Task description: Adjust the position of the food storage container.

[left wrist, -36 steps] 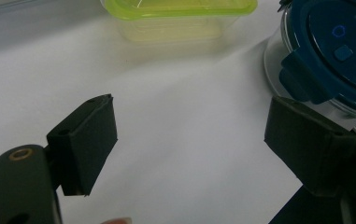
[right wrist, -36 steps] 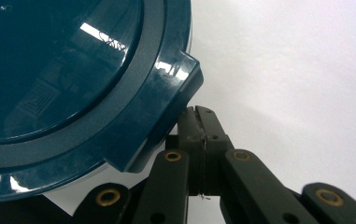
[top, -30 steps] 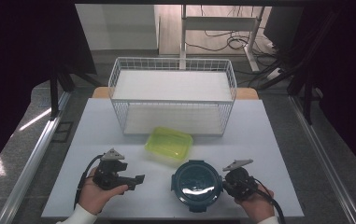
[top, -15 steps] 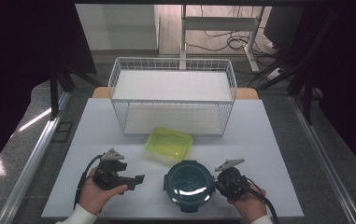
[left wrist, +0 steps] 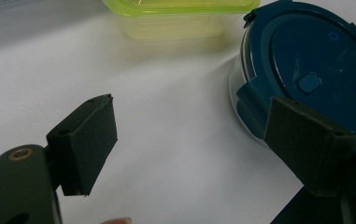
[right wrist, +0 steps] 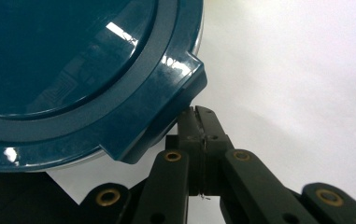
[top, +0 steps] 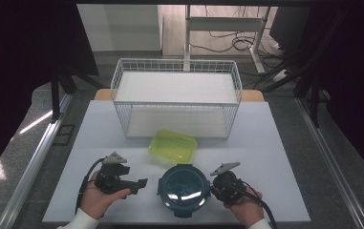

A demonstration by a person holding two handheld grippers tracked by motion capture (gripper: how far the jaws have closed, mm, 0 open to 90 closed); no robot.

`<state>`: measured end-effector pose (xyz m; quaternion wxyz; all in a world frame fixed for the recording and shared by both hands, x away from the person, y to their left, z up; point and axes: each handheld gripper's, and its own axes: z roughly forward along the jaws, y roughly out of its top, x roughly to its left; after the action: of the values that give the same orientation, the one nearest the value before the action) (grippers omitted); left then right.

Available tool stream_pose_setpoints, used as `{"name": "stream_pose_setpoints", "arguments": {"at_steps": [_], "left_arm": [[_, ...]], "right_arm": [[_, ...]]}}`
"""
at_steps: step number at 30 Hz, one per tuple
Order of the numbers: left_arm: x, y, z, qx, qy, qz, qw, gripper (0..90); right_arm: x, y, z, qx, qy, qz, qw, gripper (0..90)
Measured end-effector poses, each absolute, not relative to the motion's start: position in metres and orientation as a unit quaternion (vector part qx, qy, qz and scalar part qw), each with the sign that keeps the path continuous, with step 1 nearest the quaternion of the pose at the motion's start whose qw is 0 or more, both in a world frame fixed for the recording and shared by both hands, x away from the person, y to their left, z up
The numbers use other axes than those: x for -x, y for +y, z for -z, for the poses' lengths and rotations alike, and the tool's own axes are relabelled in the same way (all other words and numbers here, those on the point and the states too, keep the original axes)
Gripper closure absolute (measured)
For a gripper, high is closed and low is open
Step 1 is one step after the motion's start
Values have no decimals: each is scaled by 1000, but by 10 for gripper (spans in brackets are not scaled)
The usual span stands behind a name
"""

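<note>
A round container with a dark blue lid stands near the table's front edge, between my two grippers. My right gripper is shut with nothing between its jaws. In the right gripper view its closed tips touch the corner tab of the blue lid. My left gripper is held still and open to the left of the container. In the left gripper view its gap is empty, with the blue lid just past the right pad. A yellow-green rectangular container lies behind the round one.
A white wire basket stands at the back of the white table, just behind the yellow-green container. Bare tabletop lies to the left and right of the hands.
My right gripper has slid to the left, and the round blue-lidded container has moved left with it, toward the left gripper. The left gripper has stayed put.
</note>
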<state>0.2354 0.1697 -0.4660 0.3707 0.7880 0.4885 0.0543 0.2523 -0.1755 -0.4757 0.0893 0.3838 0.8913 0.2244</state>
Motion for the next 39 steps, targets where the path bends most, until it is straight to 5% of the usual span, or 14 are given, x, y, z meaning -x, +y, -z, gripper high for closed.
{"name": "stream_pose_setpoints", "arguments": {"at_steps": [22, 28, 34, 39], "left_arm": [[-233, 172, 465, -782, 493, -54, 377, 168], [-233, 171, 466, -783, 493, -53, 375, 167], [-234, 171, 467, -782, 496, -53, 373, 166], [-235, 171, 467, -777, 504, -57, 373, 162]], "right_arm": [[-260, -192, 463, -405, 863, -290, 81, 883], [-261, -210, 464, -429, 843, -311, 89, 473], [-264, -220, 460, -448, 825, -337, 67, 306], [-264, -222, 459, -447, 822, -349, 53, 251]]}}
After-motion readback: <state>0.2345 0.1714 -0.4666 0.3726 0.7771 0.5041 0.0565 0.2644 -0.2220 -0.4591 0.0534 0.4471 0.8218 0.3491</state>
